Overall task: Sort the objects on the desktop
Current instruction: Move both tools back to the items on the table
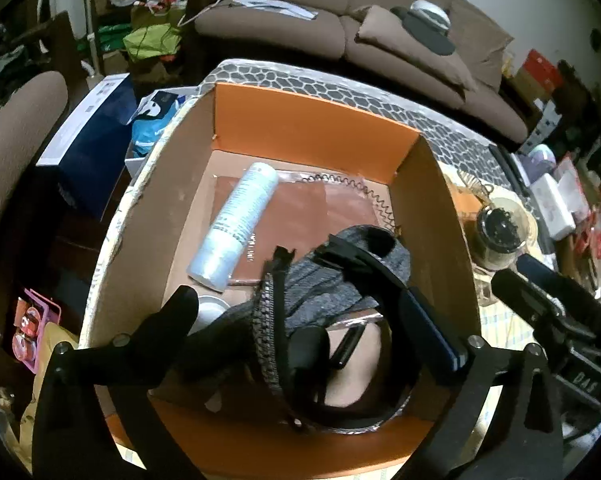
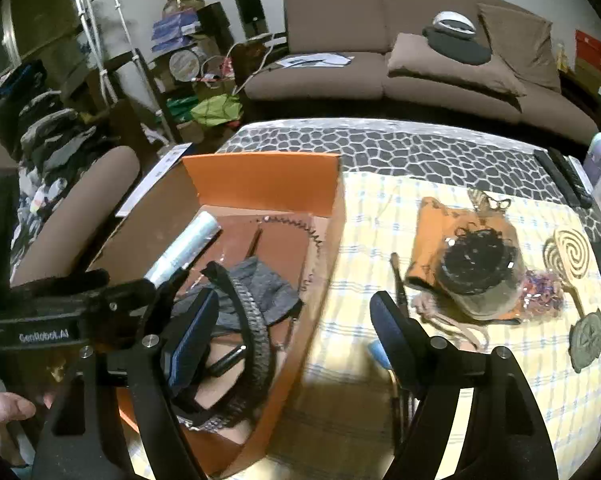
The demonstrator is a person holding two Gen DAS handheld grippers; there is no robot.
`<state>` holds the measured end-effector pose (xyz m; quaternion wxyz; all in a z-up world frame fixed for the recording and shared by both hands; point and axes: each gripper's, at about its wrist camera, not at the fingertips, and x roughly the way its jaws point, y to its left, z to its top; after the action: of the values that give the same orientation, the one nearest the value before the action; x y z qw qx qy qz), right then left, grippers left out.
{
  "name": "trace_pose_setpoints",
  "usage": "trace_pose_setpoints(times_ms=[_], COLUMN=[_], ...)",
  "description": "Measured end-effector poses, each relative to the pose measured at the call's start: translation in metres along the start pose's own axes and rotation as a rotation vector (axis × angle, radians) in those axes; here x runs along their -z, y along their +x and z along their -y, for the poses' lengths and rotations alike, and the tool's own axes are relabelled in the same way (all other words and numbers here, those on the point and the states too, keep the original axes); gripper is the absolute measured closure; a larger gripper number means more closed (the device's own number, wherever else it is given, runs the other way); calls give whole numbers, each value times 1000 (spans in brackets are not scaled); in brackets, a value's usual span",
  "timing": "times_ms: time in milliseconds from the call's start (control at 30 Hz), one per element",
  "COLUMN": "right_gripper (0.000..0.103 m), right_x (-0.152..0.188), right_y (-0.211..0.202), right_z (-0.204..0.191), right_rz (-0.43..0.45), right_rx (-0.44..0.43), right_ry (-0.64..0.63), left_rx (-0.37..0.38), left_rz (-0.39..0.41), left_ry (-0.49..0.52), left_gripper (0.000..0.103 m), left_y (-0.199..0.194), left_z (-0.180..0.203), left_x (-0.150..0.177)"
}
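Observation:
An orange cardboard box (image 1: pixel 312 120) (image 2: pixel 260 176) stands at the table's left. In it lie a white tube (image 1: pixel 240 220) (image 2: pixel 184 248), a brown spiral notebook (image 1: pixel 320 208), a grey cloth (image 1: pixel 340 280) (image 2: pixel 268 288), a black studded belt (image 1: pixel 268 320) (image 2: pixel 256 320) curled in a loop, and a black pen (image 1: pixel 346 346). My left gripper (image 1: pixel 296 296) hangs open over the box, and the belt lies loose between its fingers. My right gripper (image 2: pixel 296 300) is open too, straddling the box's right wall, with nothing pressed between its pads.
On the checked cloth right of the box sit an orange pouch (image 2: pixel 432 232), a dark-lidded jar (image 2: pixel 476 276), a spiral paddle (image 2: pixel 572 252), a bronze disc (image 2: pixel 588 336) and a brown stick (image 2: pixel 398 280). Remotes (image 2: pixel 564 180) lie far right. A brown sofa (image 2: pixel 380 60) stands behind.

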<state>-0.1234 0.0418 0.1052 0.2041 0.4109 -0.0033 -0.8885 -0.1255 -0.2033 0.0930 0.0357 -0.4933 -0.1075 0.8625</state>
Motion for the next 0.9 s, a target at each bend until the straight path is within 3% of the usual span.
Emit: trace_pose_setpoints(times_ms=[400,700,900], right_gripper=[19,19,19], right_x=[8,12,20], right_y=[-19,-40,-58], right_z=[33,87,140], right_rz=[19,30,40], right_rx=[52,128,190], right_ry=[20,73,154], left_rx=[-15,98,112], left_rz=[30,19,32], left_ry=[77,114,205], left_gripper=[0,0,0], left_y=[-9,-12,-15], left_z=[36,84,133], left_x=[16,31,41])
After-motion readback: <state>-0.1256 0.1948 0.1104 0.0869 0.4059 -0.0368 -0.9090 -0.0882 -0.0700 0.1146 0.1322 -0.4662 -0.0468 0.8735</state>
